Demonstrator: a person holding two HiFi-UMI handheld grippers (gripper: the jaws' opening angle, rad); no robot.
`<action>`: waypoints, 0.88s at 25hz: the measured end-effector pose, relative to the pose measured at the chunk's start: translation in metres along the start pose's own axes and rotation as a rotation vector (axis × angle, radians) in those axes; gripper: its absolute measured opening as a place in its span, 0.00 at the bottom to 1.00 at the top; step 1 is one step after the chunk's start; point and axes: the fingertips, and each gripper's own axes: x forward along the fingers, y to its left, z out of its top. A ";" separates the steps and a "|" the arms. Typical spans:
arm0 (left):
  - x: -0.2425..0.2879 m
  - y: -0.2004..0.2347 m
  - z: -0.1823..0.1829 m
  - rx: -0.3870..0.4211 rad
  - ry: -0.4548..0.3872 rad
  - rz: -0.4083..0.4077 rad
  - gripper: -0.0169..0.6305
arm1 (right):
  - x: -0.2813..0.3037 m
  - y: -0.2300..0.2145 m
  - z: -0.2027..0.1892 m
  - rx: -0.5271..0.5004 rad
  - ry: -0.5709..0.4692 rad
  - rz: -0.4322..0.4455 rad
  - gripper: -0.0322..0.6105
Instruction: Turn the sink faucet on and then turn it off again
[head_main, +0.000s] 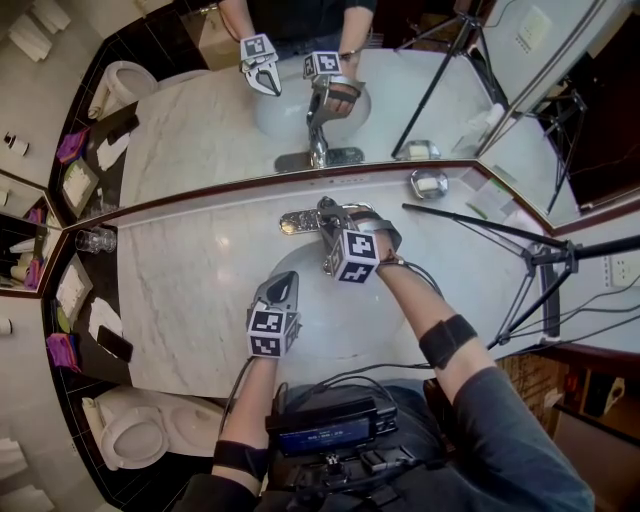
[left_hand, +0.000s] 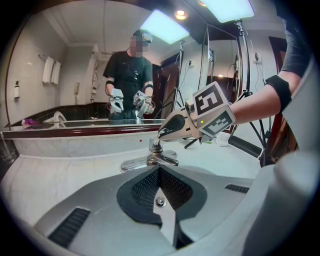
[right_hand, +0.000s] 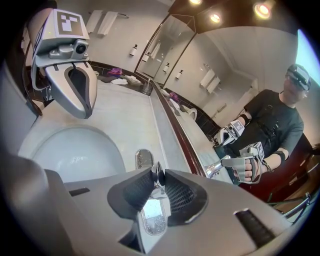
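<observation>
While the right gripper (head_main: 329, 214) pinched the faucet handle (right_hand: 158, 171), the left gripper (head_main: 284, 281) hung clenched and empty over the sink (right_hand: 65, 155), at seven o'clock from the handle

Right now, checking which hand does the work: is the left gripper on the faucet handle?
No, the left gripper is shut and empty over the sink, while the right gripper clasps the faucet handle.
</observation>
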 end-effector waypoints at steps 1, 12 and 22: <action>-0.001 -0.002 0.002 0.000 -0.004 -0.005 0.03 | 0.000 0.000 0.000 0.004 0.002 0.002 0.20; -0.004 0.002 0.001 0.000 -0.011 0.022 0.03 | -0.007 0.004 -0.008 0.084 0.031 -0.011 0.22; -0.008 0.008 0.011 -0.004 -0.037 0.033 0.03 | -0.042 0.014 -0.015 0.160 -0.005 -0.023 0.22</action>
